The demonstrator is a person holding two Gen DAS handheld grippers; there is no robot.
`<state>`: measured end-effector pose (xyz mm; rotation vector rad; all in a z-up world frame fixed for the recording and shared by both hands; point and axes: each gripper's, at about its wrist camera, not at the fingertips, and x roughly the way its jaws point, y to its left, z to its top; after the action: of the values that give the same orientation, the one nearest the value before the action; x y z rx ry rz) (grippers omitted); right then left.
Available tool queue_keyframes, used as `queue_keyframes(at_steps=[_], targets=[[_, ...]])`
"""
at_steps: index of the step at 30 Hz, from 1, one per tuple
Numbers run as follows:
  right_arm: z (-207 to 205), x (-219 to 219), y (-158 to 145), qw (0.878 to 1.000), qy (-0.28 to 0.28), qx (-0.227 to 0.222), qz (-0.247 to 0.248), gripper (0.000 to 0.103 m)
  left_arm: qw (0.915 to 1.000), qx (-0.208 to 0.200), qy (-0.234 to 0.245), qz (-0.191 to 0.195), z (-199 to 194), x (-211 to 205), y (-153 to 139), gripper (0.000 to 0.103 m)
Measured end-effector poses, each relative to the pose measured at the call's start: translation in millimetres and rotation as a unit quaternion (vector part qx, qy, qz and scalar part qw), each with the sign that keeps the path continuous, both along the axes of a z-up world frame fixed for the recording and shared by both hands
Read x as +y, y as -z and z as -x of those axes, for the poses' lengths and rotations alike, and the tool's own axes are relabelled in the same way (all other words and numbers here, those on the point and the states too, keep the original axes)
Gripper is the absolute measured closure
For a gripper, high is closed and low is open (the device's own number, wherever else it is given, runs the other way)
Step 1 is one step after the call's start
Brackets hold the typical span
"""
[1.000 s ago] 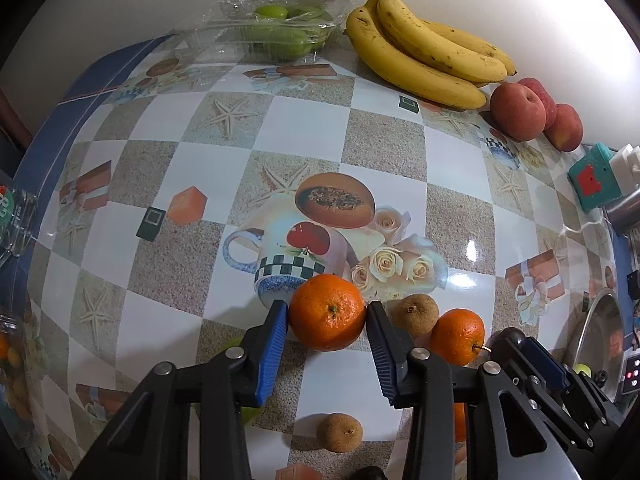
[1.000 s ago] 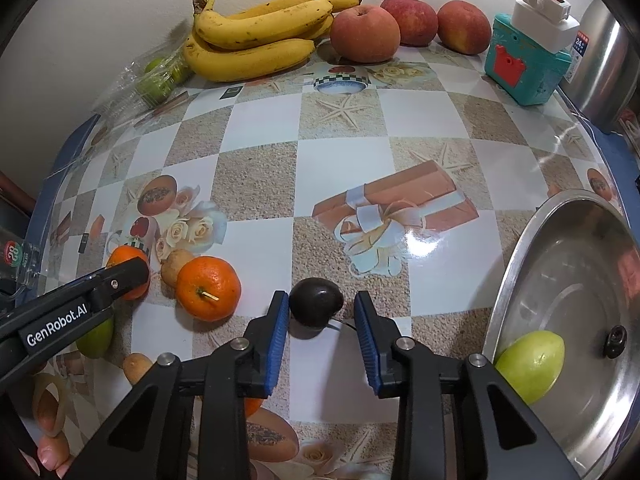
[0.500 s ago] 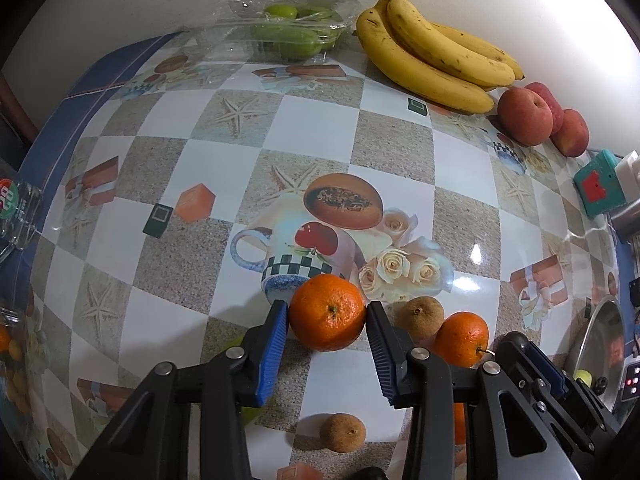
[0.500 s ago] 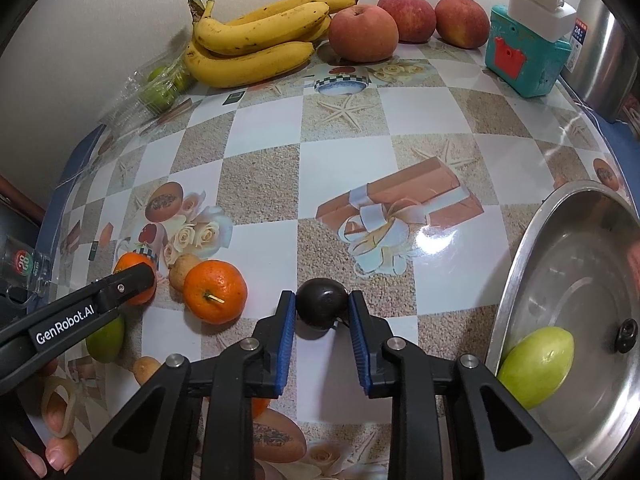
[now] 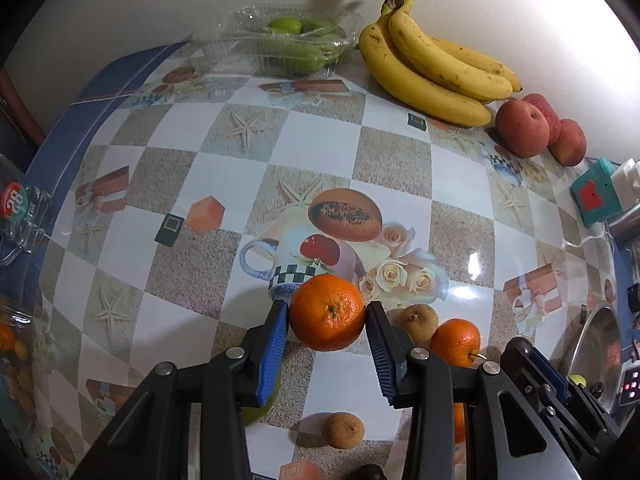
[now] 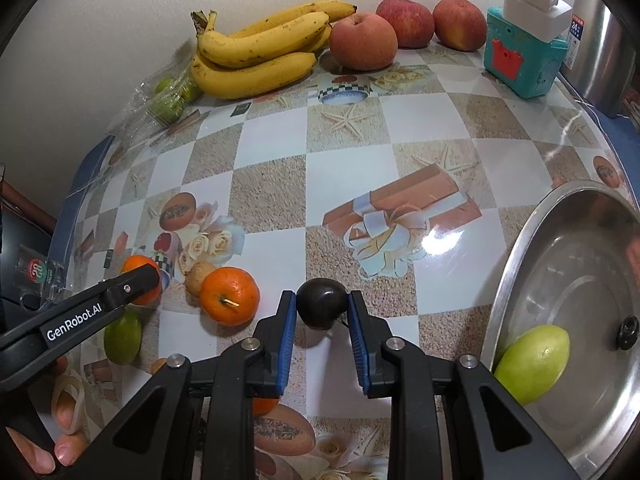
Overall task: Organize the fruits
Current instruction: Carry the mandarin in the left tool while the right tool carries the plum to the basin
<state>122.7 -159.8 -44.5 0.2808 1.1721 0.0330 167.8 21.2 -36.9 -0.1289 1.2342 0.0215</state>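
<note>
My left gripper is shut on an orange mandarin and holds it just above the patterned tablecloth. My right gripper is shut on a small dark round fruit, lifted slightly off the table. A second mandarin and a brown fruit lie between the two grippers. A green fruit lies under the left gripper arm. Another brown fruit lies near the front edge.
Bananas, red peaches and a clear box of green fruit line the back wall. A steel pan lid holding a green fruit is at right. A teal box stands back right.
My right gripper closed on the dark fruit and raised it a little. My left gripper, holding the mandarin, lifted slightly and the view shifted.
</note>
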Motion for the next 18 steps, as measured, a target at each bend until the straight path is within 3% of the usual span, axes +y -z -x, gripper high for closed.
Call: queue_keyframes(at_steps=[18], targets=[[11,-24,-43,0.999,0.021,-0.033,-0.002,0.076,0.9989,-0.040,0.023,-0.011,8,-21,-36,0.061]])
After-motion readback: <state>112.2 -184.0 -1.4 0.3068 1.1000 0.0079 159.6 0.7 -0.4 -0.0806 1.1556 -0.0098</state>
